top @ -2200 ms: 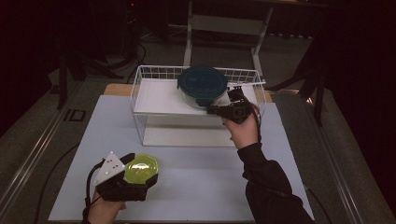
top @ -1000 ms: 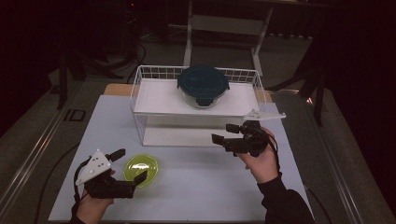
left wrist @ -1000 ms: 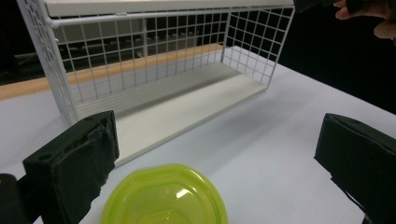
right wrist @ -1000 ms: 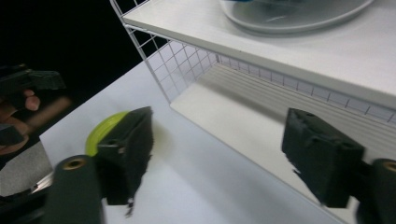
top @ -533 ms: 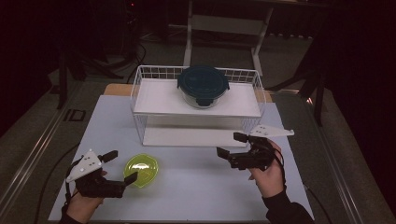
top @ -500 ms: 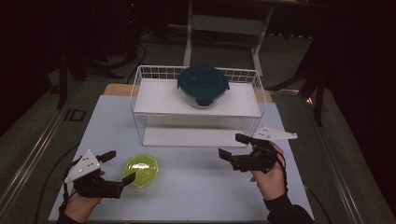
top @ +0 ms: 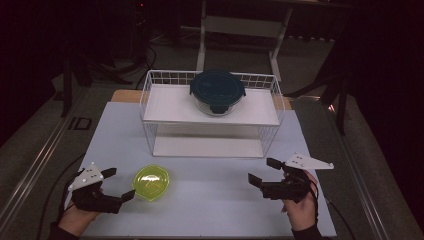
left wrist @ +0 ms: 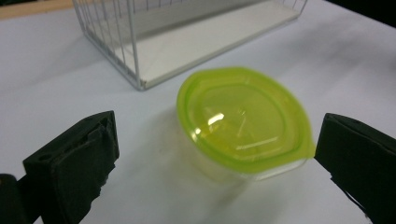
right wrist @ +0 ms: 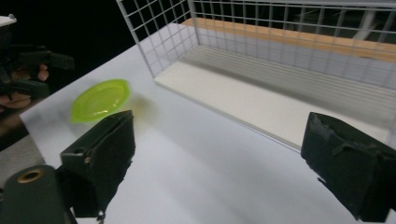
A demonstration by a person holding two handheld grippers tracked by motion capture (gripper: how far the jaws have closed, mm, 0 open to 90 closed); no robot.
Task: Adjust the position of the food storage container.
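1. A white table [top: 210, 200] carries a white wire rack [top: 212, 112] at its far side, and a person works two hand-held grippers from the near edge.
2. On the rack's upper shelf sits a round glass container with a dark teal lid [top: 217, 91], resting free, with neither gripper near it. Judged from how things lie, that container is already stowed and the work now turns to the smaller dish.
3. The left gripper [top: 120, 185] lies low at the near-left corner, its jaws spread wide and empty. In the left gripper view the two black pads stand to either side of the dish and short of it, neither touching.
4. The right gripper [top: 261, 172] hovers at the near right, well apart from rack and dish alike. Its jaws have just been opening and now gape wide with nothing between them.
5. A small yellow-green lidded bowl [top: 151, 181] stands upright on the table just beside the left gripper's tips, in front of the rack.
6. The step in hand looks like the approach to that bowl. The next move likely calls for the left jaws to slide forward level around the bowl's walls below the lid's rim, then close gently, since thin plastic may flex or slip.
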